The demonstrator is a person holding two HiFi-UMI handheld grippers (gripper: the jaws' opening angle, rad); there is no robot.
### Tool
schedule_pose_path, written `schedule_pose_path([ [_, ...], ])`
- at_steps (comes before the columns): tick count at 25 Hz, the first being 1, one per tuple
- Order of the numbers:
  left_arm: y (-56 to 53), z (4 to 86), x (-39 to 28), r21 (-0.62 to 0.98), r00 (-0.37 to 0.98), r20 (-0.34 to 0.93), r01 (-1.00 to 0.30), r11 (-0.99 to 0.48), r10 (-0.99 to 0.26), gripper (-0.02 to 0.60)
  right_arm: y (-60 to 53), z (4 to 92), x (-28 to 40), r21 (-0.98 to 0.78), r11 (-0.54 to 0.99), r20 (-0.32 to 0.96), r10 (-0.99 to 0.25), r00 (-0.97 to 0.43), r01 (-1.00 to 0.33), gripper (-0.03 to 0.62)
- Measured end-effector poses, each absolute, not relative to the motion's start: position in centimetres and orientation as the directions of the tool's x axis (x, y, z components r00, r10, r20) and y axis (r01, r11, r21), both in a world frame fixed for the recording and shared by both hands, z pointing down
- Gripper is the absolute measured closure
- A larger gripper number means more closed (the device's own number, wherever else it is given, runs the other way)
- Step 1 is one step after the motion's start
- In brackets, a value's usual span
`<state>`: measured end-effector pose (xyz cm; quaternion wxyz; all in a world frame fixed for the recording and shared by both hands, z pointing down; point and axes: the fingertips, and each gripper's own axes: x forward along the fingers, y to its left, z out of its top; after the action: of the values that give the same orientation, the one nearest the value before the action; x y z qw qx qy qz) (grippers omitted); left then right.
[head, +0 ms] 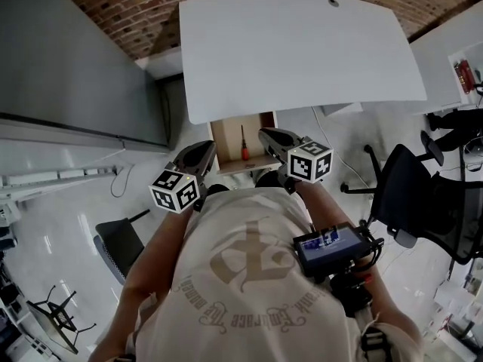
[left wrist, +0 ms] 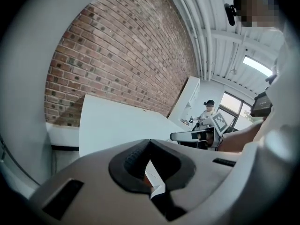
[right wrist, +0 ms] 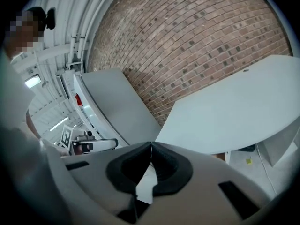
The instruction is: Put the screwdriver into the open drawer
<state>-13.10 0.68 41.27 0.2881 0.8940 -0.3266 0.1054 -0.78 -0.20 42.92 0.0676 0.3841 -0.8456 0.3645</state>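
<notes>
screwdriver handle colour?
Orange-red, on the screwdriver lying in the open drawer; head view shows it best.

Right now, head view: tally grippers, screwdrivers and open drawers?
Grippers: 2 (left gripper, right gripper)
Screwdriver: 1
Open drawer: 1
Total: 4

The surface (head: 302, 51) is a smooth, matt white board. Under its near edge, the drawer (head: 225, 138) shows pale bare wood, and the screwdriver (head: 244, 146) in it has an orange, plastic-looking handle. Beyond the surface, the brick wall (head: 128, 2) is rough. The left tool (head: 205, 151) and the right tool (head: 266, 136) have smooth grey plastic shells and ribbed black pads (left wrist: 133, 159).
</notes>
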Motion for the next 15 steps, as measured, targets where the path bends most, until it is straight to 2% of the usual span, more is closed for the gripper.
schedule_pose_path([
  [7,0.4,39.6,-12.6,0.427,0.769,0.346,-0.640,-0.639,-0.538,0.561,0.7,38.8,-0.3,-0.473,0.540,0.335,-0.620,-0.709,-0.696,0.572],
  [15,0.6,37.4,-12.3,0.393,0.786,0.312,-0.619,-0.680,-0.534,0.561,2.3,36.7,0.3,-0.411,0.574,0.318,-0.638,-0.701,-0.709,0.572],
])
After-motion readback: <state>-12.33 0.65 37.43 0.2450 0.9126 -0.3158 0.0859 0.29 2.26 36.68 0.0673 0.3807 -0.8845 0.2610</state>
